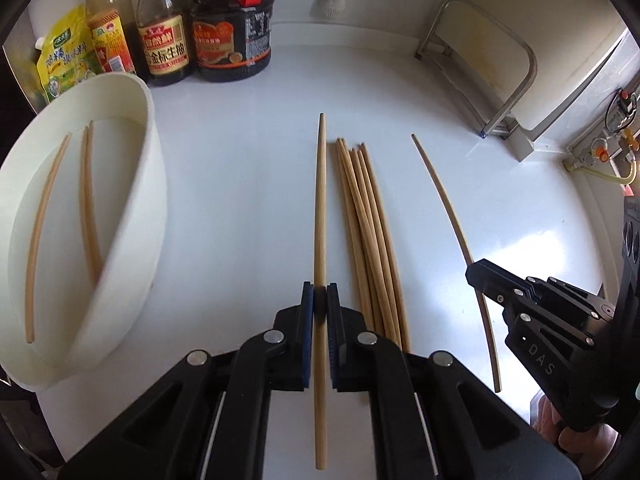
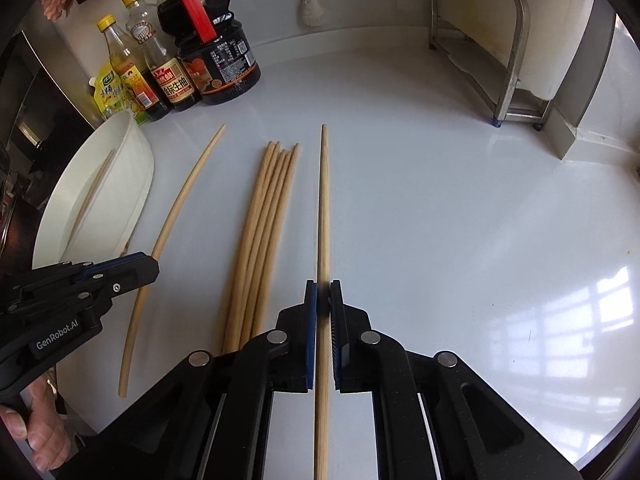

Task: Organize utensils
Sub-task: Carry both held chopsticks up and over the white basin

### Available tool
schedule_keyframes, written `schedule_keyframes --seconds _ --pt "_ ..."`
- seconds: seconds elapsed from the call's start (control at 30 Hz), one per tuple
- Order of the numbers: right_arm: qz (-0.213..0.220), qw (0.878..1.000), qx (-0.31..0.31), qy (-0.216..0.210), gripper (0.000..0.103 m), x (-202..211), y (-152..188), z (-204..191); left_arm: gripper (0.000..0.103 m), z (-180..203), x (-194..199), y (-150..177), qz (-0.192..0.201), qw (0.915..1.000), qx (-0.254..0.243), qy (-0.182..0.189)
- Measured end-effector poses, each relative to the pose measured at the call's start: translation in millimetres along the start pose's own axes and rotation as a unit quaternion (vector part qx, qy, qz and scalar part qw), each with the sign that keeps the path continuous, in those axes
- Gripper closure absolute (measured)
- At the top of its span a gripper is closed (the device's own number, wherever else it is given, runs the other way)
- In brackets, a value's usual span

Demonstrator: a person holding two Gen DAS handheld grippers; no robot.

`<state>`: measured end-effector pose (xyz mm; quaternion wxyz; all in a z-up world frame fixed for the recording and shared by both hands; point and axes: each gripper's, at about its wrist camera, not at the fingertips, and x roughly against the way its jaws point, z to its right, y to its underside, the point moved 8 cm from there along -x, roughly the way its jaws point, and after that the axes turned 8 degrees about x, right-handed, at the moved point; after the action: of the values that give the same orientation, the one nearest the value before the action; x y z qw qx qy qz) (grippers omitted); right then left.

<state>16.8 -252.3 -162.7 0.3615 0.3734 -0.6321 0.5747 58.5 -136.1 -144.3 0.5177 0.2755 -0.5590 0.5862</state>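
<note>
My left gripper (image 1: 320, 292) is shut on a single wooden chopstick (image 1: 320, 208) that points forward above the white counter. My right gripper (image 2: 323, 292) is shut on another single chopstick (image 2: 323, 200), also pointing forward. Each gripper shows in the other's view, the right one (image 1: 476, 274) holding its chopstick (image 1: 444, 200), the left one (image 2: 150, 266) holding its chopstick (image 2: 180, 204). A bundle of several chopsticks (image 1: 368, 232) lies on the counter between them; it also shows in the right wrist view (image 2: 264, 224). A white oval container (image 1: 132, 216) at left holds three chopsticks (image 1: 86, 200).
Sauce and oil bottles (image 1: 224, 32) and a yellow pouch (image 1: 64, 56) stand at the back left. A metal rack (image 2: 504, 52) stands at the back right. A gas pipe with valves (image 1: 600, 156) is at the far right.
</note>
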Motion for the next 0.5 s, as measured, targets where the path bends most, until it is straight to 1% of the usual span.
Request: schedule_keyframes --seconds 0.13,0.27,0.37,0.5 --pt "0.029 0.999 0.012 0.0 0.097 22.5 -25.5 -25.0 0.096 -20.2 35.8 -20.3 0.034 0.9994 0.003 0.008" --pt "0.054 0.998 0.024 -0.021 0.097 34.0 -57.4 -62.2 0.096 -50.4 65.5 -38.8 0.066 0.9978 0.008 0.0" --pt "0.065 0.996 0.047 -0.034 0.097 30.8 -82.0 -101.3 0.096 -85.4 80.0 -49.2 0.084 0.9961 0.023 -0.015" --pt "0.061 0.993 0.079 -0.064 0.097 16.2 -106.3 -159.4 0.096 -141.5 88.4 -57.9 0.085 0.9942 0.055 -0.035"
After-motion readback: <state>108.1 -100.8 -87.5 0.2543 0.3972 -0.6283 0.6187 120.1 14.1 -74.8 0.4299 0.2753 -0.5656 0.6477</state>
